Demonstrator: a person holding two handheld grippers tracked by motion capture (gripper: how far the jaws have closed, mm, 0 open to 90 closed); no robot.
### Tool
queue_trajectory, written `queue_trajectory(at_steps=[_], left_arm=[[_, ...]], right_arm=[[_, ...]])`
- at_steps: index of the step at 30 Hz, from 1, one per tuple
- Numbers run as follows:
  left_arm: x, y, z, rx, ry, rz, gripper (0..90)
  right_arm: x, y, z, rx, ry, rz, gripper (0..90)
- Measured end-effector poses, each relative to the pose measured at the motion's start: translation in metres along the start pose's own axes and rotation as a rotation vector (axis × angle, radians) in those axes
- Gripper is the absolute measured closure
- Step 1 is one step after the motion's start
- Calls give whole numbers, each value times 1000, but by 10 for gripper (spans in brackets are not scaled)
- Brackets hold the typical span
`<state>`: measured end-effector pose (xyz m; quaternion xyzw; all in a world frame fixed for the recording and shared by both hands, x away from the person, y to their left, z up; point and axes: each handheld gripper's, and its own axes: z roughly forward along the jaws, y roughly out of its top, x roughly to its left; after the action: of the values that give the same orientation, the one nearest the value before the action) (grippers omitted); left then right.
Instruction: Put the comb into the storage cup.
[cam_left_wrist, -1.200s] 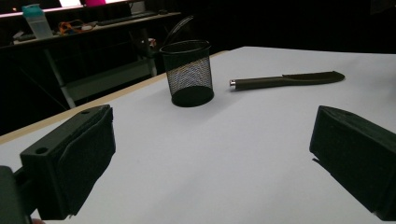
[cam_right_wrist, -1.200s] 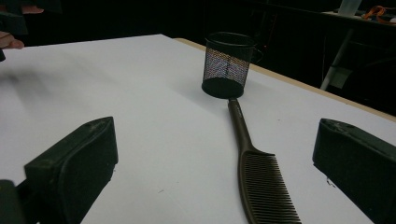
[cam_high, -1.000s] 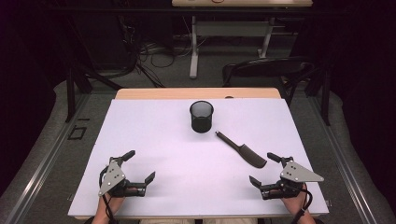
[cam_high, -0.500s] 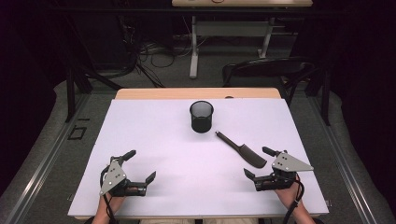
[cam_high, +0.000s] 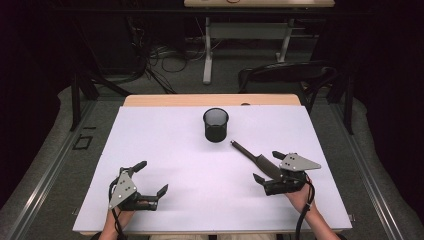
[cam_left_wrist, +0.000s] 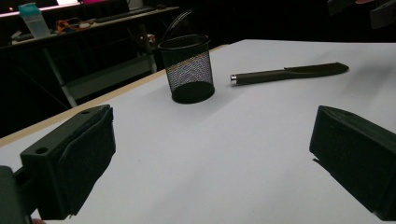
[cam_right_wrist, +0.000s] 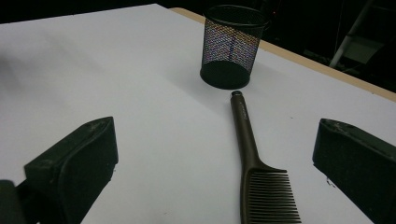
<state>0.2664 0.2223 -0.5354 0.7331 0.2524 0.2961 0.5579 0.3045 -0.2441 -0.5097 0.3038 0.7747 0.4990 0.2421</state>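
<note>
Covering wooden table (cam_high: 150, 100): white sheet (cam_high: 165, 150); dark room behind. Both grippers' jaws spread; right gripper (cam_high: 268, 167) straddling comb (cam_right_wrist: 261, 177).

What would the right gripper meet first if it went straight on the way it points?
Probably the comb lying between its open jaws, teeth end nearest; beyond it stands the mesh cup. The right gripper is very near the comb.

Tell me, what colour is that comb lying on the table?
The comb is dark olive-brown with a small silvery tip on its handle; the right gripper view shows it best.
</note>
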Motion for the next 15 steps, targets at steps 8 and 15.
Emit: queue_trajectory(at_steps=[8, 15], left_arm=[[1, 0, 1, 12, 9, 4, 2], [2, 0, 1, 13, 14, -2, 2]], right_arm=[[-7, 6, 12, 36, 5, 17, 0], [-12, 10, 22, 59, 9, 35, 0]])
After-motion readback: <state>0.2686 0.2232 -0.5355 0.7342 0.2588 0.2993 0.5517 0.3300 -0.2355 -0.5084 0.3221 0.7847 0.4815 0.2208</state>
